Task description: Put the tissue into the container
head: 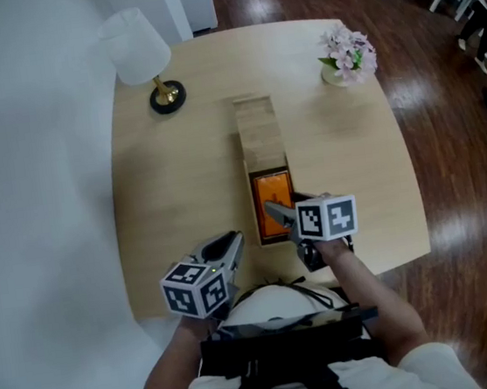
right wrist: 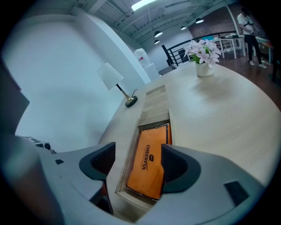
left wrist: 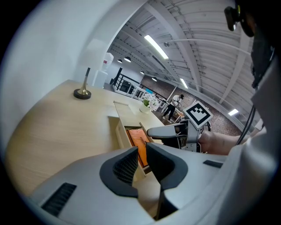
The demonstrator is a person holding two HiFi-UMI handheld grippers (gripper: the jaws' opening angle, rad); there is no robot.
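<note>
A long wooden container (head: pixel 258 134) lies along the middle of the round table, its sliding lid pushed back from the near end. An orange tissue pack (head: pixel 273 201) lies flat inside the uncovered part, clearest in the right gripper view (right wrist: pixel 147 167). My right gripper (right wrist: pixel 137 161) hovers just over that near end. Its jaws have narrowed a little but stand apart on either side of the pack, and the pads do not press on it. My left gripper (head: pixel 232 242) hangs near the table's front edge, left of the container. Its pads (left wrist: pixel 127 165) stand a narrow gap apart with nothing between them.
A white-shaded lamp (head: pixel 143 56) on a dark round base stands at the table's back left. A vase of pale pink flowers (head: pixel 348 55) stands at the back right. The table edge (head: pixel 413 212) drops to a dark wooden floor, with white chairs beyond.
</note>
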